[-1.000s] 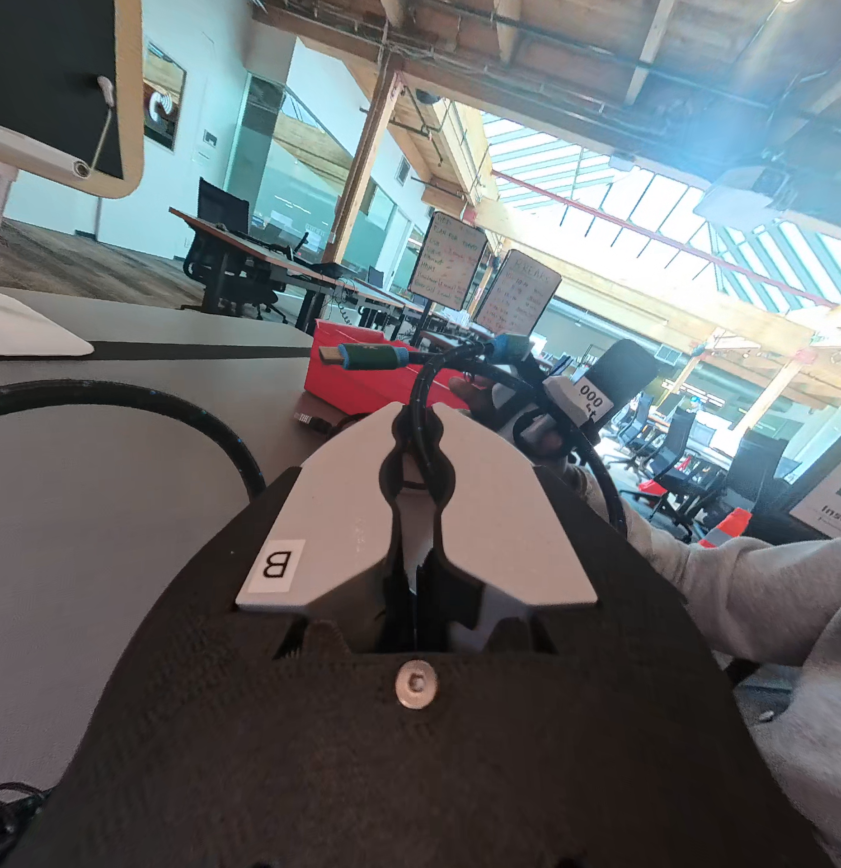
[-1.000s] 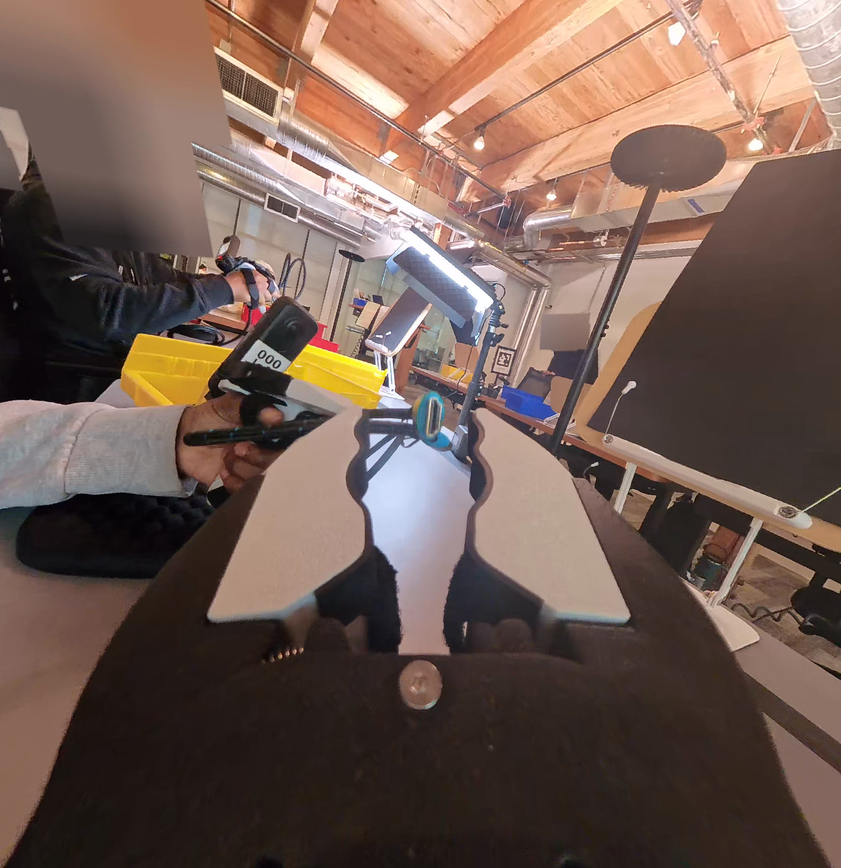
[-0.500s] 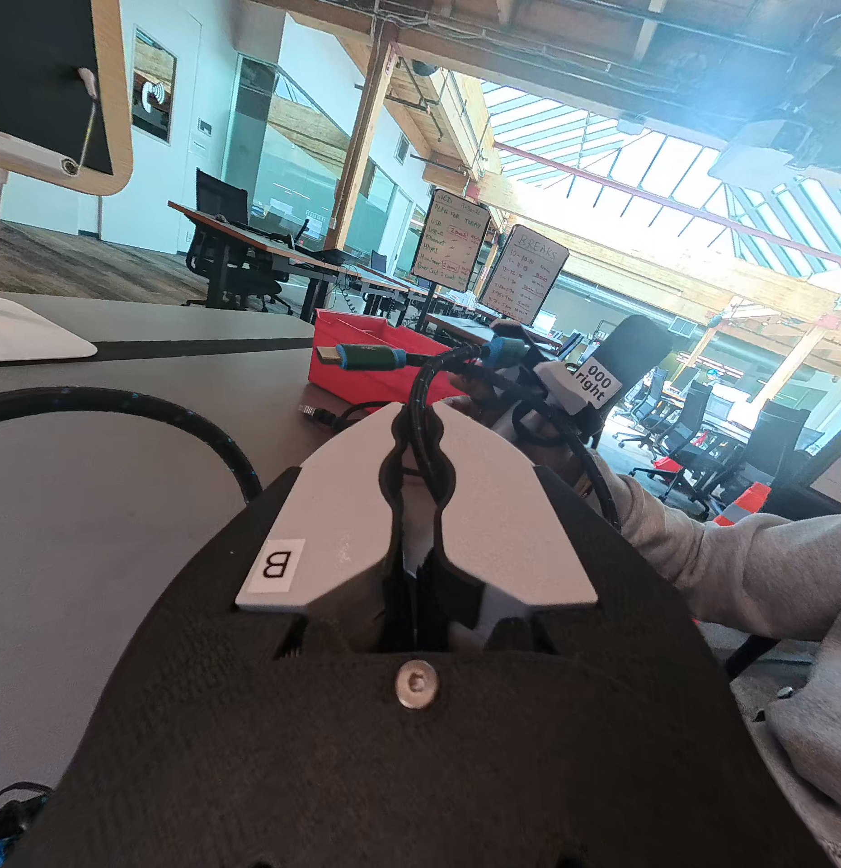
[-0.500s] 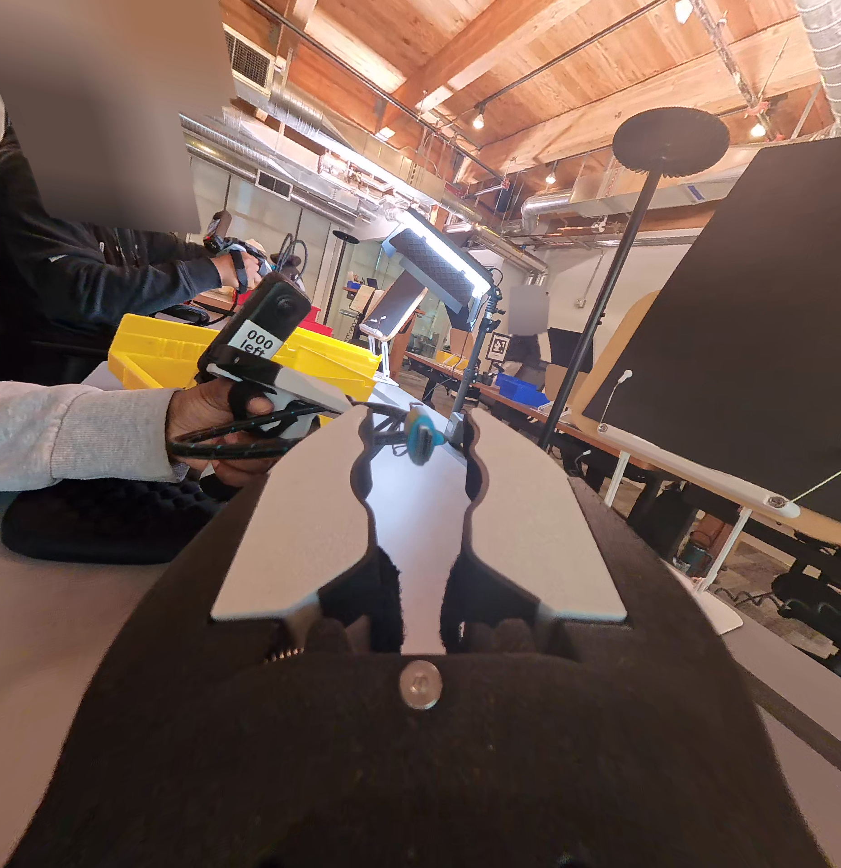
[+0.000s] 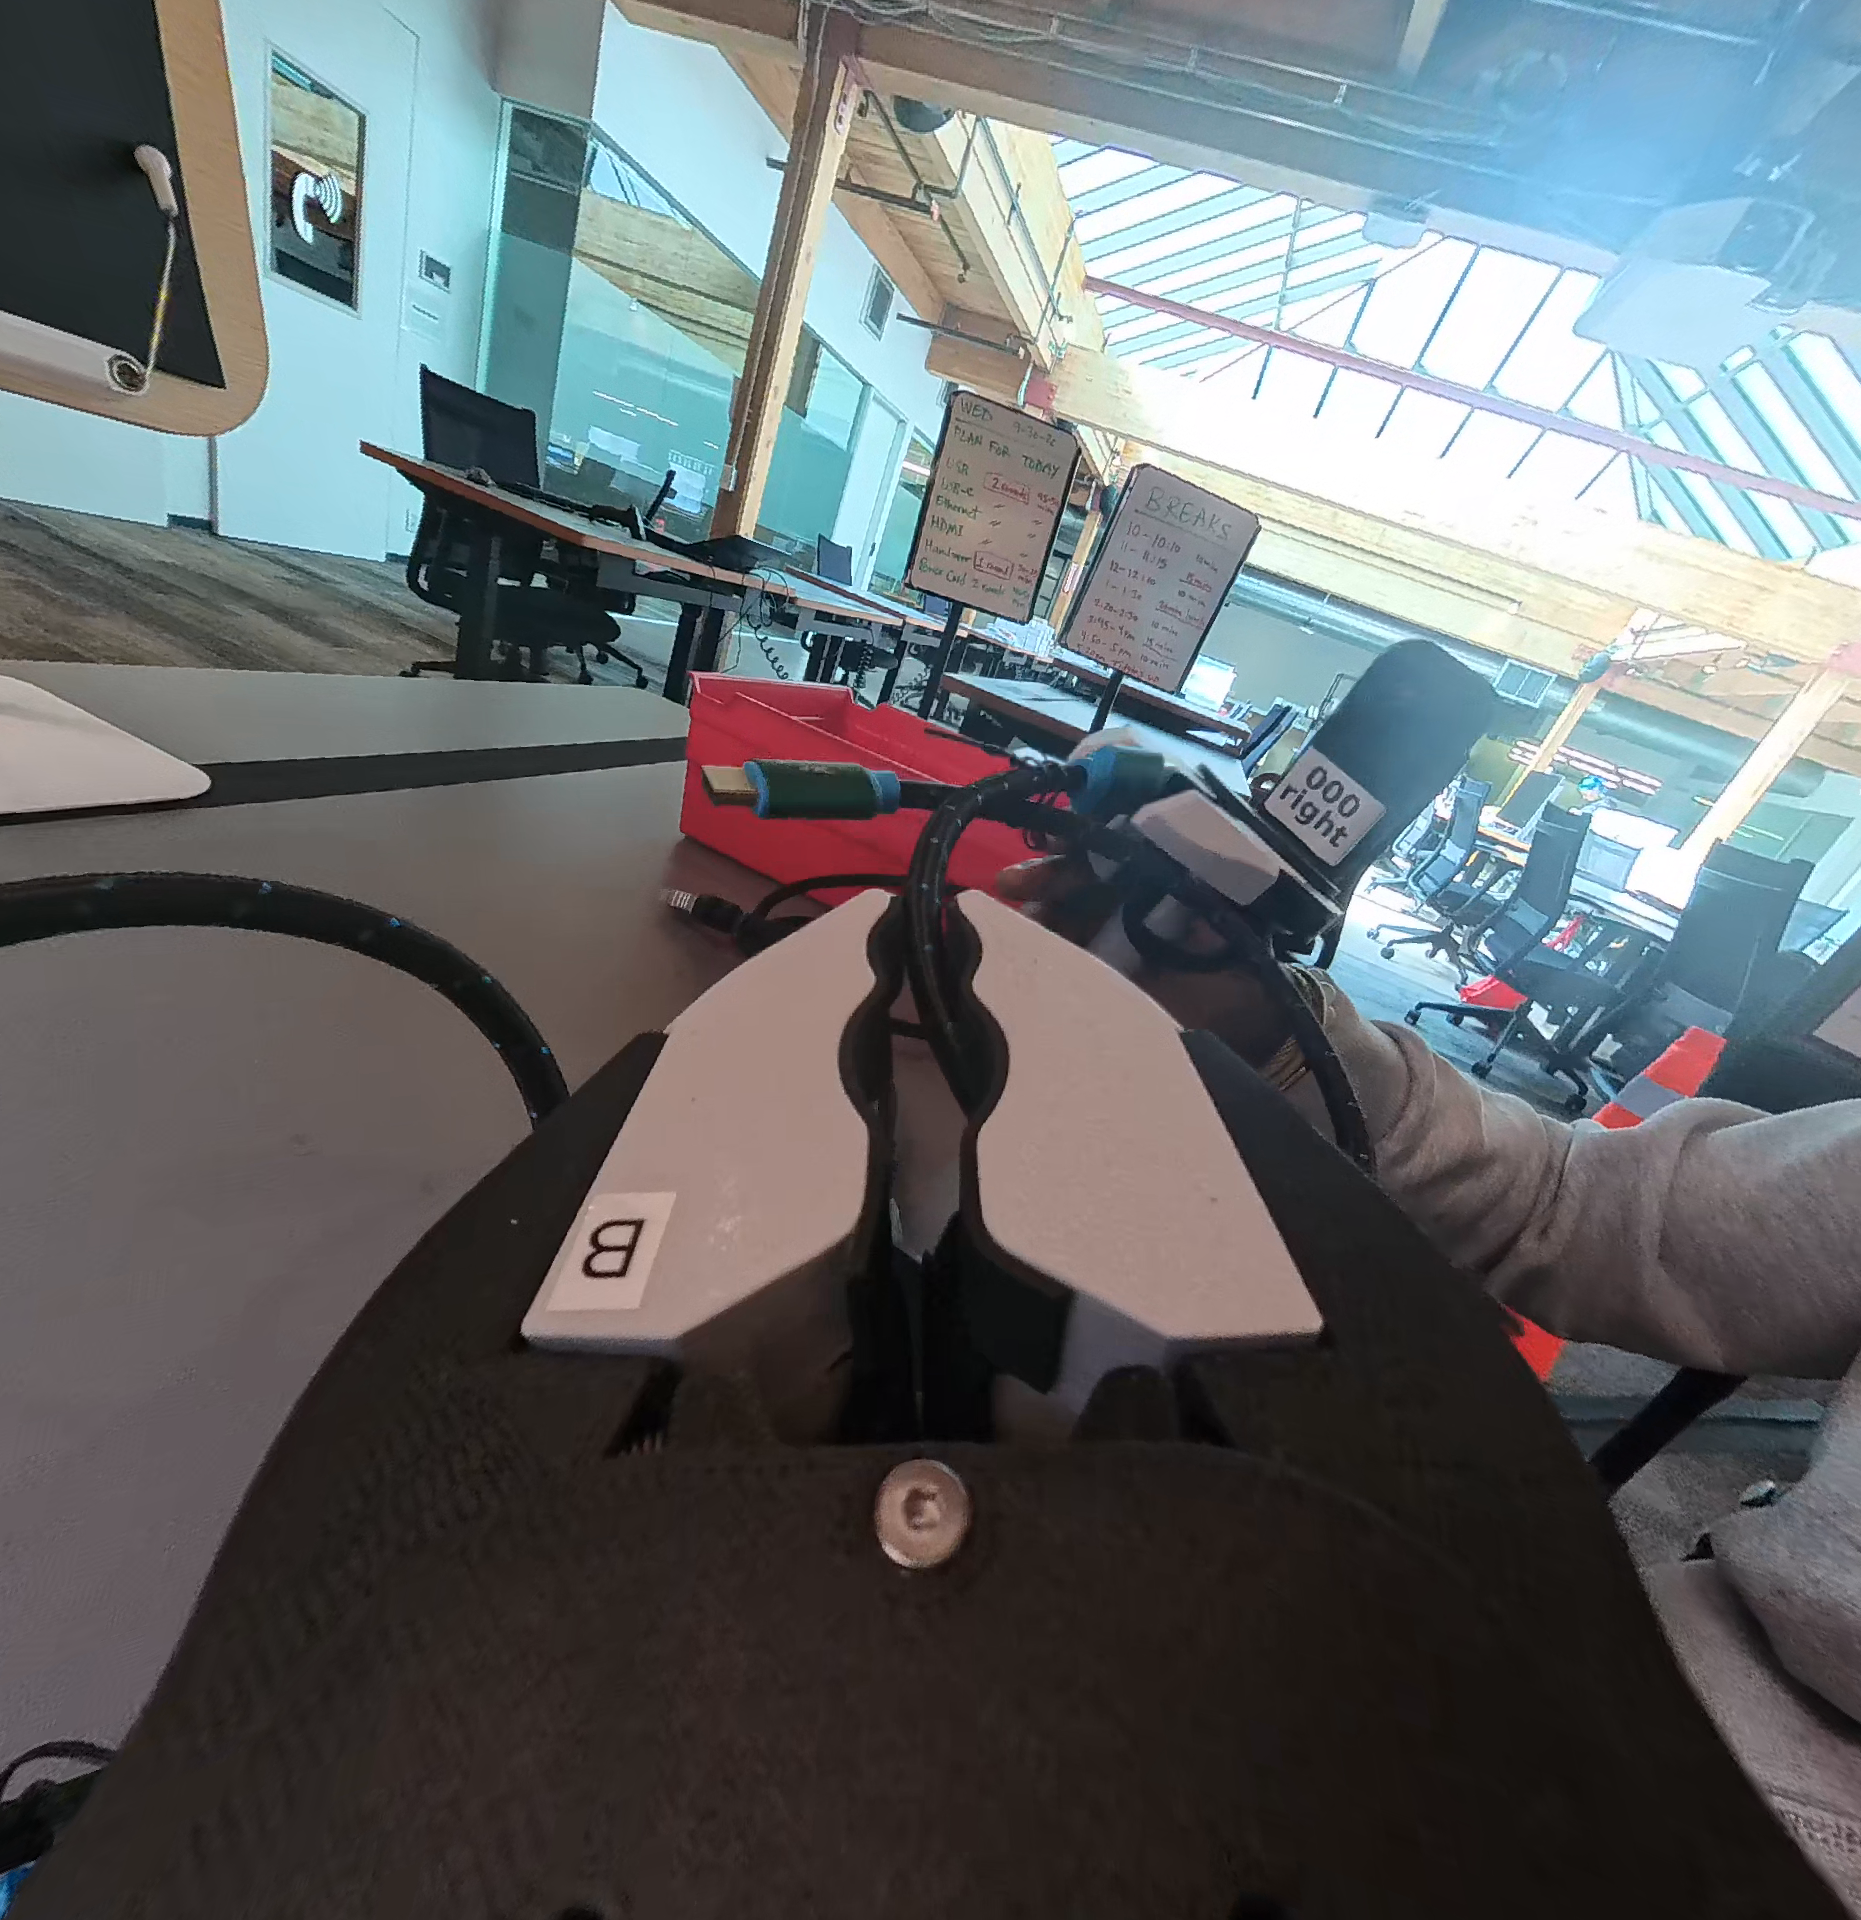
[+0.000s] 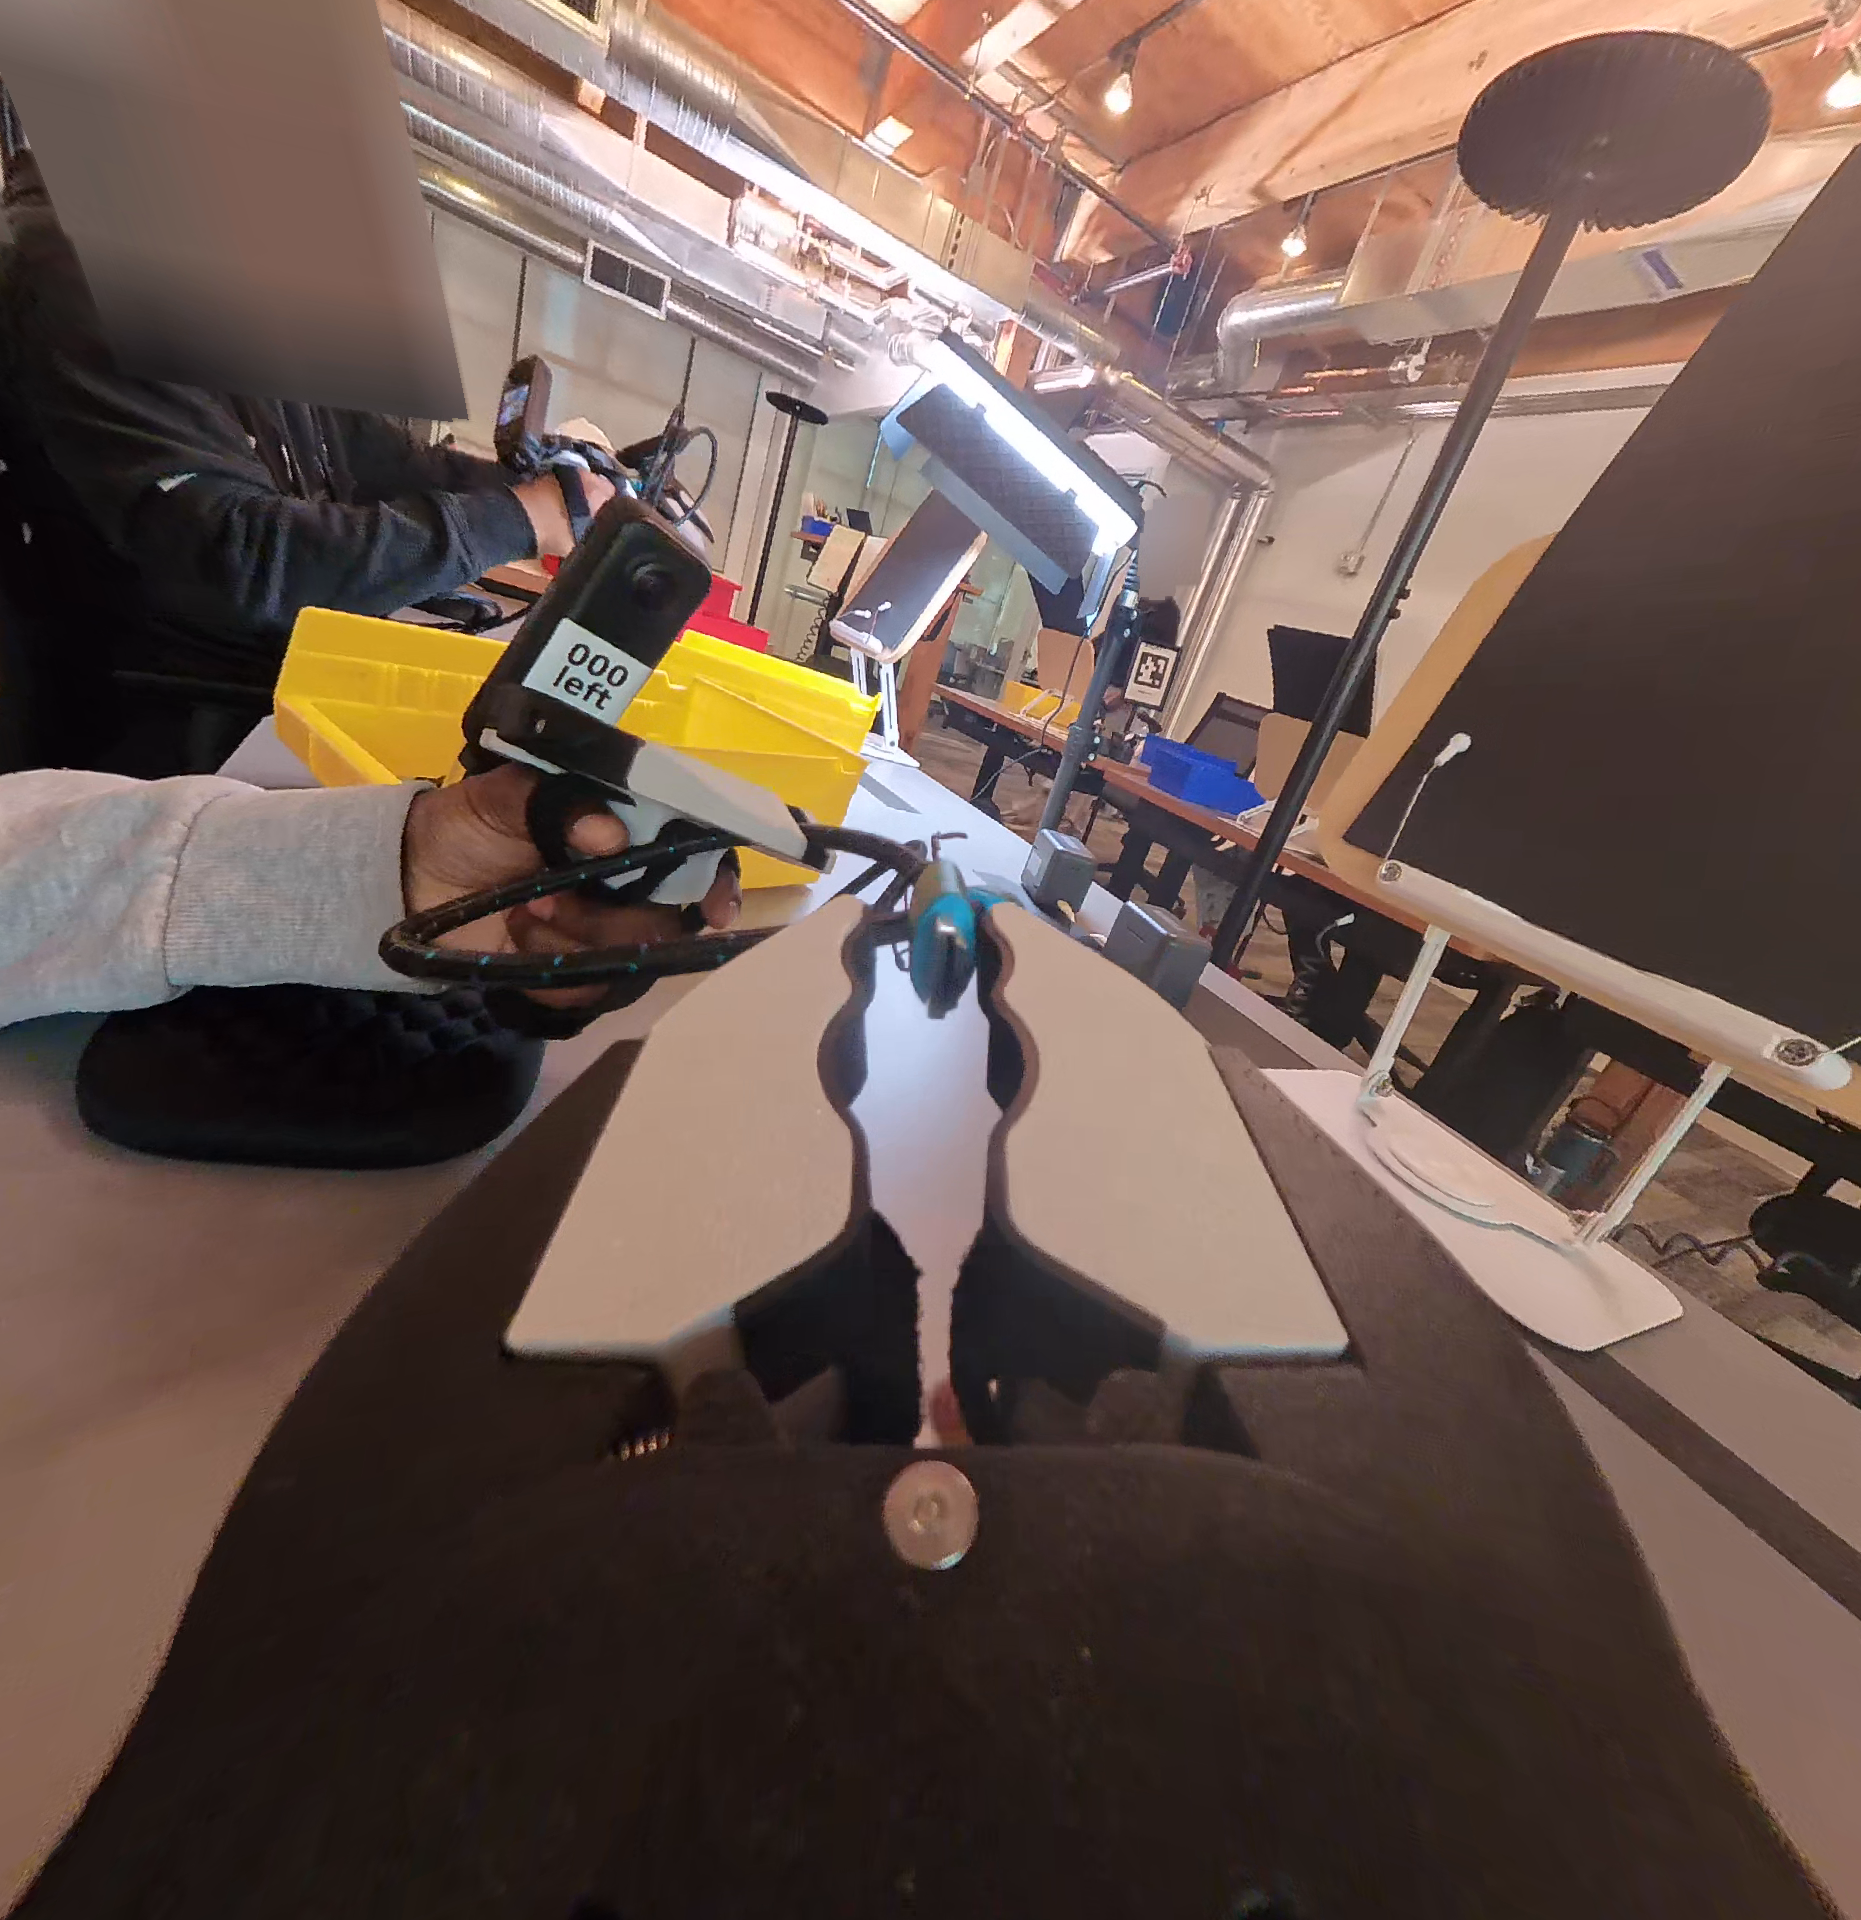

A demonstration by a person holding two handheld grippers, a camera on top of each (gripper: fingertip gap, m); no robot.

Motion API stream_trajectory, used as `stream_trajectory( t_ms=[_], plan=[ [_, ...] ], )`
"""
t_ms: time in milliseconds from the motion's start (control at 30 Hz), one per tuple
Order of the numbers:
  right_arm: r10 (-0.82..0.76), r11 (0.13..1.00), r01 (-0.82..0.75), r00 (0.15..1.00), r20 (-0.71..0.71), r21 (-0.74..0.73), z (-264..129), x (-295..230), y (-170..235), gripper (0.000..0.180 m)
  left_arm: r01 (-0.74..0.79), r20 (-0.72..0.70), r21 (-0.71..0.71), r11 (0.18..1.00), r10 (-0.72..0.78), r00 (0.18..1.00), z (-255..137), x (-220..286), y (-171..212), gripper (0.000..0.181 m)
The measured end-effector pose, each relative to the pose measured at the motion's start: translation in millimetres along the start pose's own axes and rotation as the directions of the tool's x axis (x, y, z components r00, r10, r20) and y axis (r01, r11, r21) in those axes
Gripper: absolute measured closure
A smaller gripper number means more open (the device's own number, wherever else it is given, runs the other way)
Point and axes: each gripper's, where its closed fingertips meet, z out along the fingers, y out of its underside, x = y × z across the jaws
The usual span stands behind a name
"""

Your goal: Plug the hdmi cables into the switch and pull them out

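HDMI cable (image 5: 936, 842): the black braided lead is held off the table (image 5: 230, 1091). It runs up out of the left gripper (image 5: 921, 909), whose fingers are closed hard on it; two strands seem to pass through the jaws. Above the grip, one strand bends over to a green plug (image 5: 817, 792) with a bare metal tip. That plug hangs free in the air in front of the red bin (image 5: 801, 727).

A second plug with a blue collar (image 6: 941, 930) sits between the tips of the right gripper (image 6: 924, 912), its tip pointing back toward that camera. The right fingers stand partly apart and the collar touches at least one of them. I cannot tell whether they are actually pinching it.

Step in hand, as I judge it: handing a plug end from the left grip to the right one, ahead of insertion. No plug is seated in anything.

Next move:
- Close the right fingers squarely on the plug body, not on the cable.
- Ease the left grip so the lead can feed.
- Turn the tip toward the switch. I cannot identify the switch with certainty. Two small grey boxes (image 6: 1154, 940) on the table just beyond the right tips are candidates.

Change against half a second ago:
- The gap between the right fingers is narrower.
- The blue-collared plug, which then floated ahead of the tips, now lies between them.
- The left grip on the cable is unchanged.
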Motion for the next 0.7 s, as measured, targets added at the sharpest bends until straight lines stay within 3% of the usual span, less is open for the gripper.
stream_trajectory(
  t_ms=[167,200,267,367,433,567,633,700],
  plan=[
    [-0.046,0.998,0.046,0.999,-0.004,-0.037,-2.5,0.3,0.2,0.168,-0.037,-0.006,-0.006,0.999,0.037,0.999,1.1,2.9,0.3,0.174],
    [-0.089,0.995,0.089,0.996,-0.010,-0.039,-3.1,-0.5,-1.5,0.168,-0.077,0.020,0.000,0.997,0.077,0.997,1.1,1.3,-1.9,0.170],
    [-0.182,0.983,0.181,0.983,-0.018,-0.030,-5.0,-3.5,-6.7,0.168,-0.232,0.144,0.083,0.969,0.219,0.965,-5.4,-5.3,-20.8,0.143],
    [-0.384,0.918,0.381,0.923,-0.012,-0.108,-3.5,-9.7,1.4,0.168,-0.590,0.236,0.213,0.779,0.545,0.805,-19.9,25.2,-50.5,0.134],
    [-0.507,0.850,0.508,0.861,0.044,-0.139,0.3,-22.7,11.0,0.168,-0.759,0.186,0.170,0.628,0.736,0.651,-12.3,50.1,-37.0,0.134],
    [-0.629,0.760,0.645,0.761,0.159,-0.080,6.4,-55.9,16.8,0.168,-0.883,-0.047,-0.039,0.467,0.882,0.469,16.6,58.2,22.3,0.135],
    [-0.654,0.741,0.670,0.735,0.179,-0.048,7.0,-65.8,13.5,0.168,-0.922,-0.125,-0.091,0.377,0.914,0.386,21.1,59.2,41.1,0.143],
    [-0.666,0.729,0.684,0.719,0.198,-0.031,6.9,-72.5,12.1,0.168,-0.934,-0.139,-0.115,0.337,0.926,0.351,23.6,59.0,48.4,0.156]
  ],
)
